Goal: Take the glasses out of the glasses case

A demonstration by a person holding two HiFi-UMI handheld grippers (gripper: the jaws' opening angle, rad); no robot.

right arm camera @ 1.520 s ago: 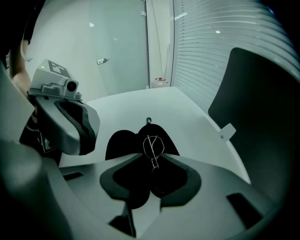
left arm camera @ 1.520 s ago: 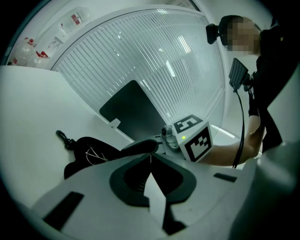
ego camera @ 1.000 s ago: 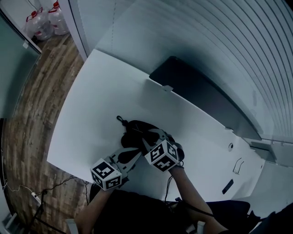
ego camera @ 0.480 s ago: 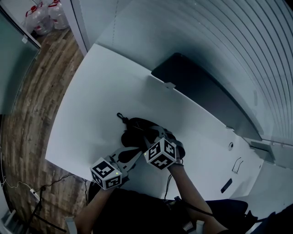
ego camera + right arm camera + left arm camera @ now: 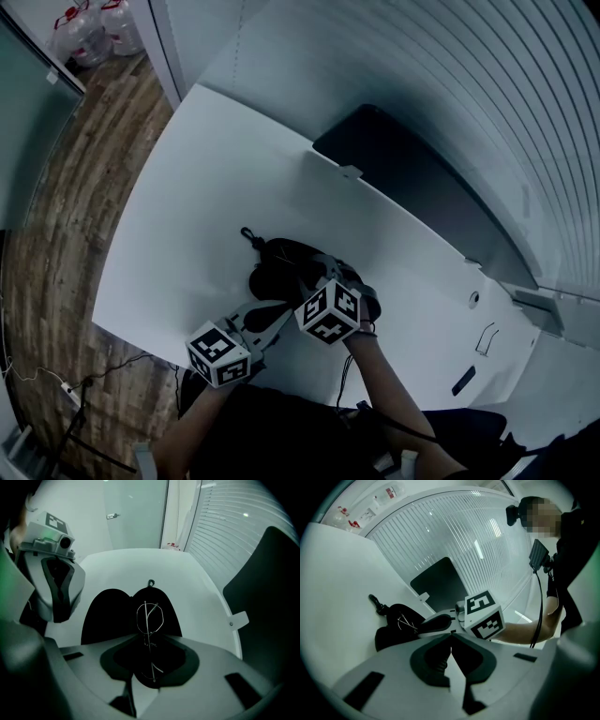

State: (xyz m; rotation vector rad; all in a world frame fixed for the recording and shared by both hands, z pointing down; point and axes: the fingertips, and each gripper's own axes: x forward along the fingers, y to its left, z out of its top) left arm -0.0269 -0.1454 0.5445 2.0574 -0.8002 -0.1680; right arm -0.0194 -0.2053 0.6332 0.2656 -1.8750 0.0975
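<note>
A black glasses case [image 5: 274,274] lies open on the white table [image 5: 197,187], its two dark halves [image 5: 108,616] spread flat, a loop [image 5: 150,583] at the far end. Thin wire-framed glasses [image 5: 149,616] stand folded over the case, running back between the jaws of my right gripper [image 5: 146,639], which is shut on them. In the head view my right gripper [image 5: 317,272] hovers over the case. In the left gripper view the wire glasses [image 5: 407,622] show at its tip. My left gripper [image 5: 451,637] is shut on nothing, beside the case's near edge [image 5: 274,317].
A dark flat panel [image 5: 412,187] stands along the table's back edge. A small black item [image 5: 466,382] lies at the table's right. Wooden floor [image 5: 56,216] lies off the left edge, with water bottles [image 5: 94,33] beyond. A person's arm [image 5: 534,625] is behind the right gripper.
</note>
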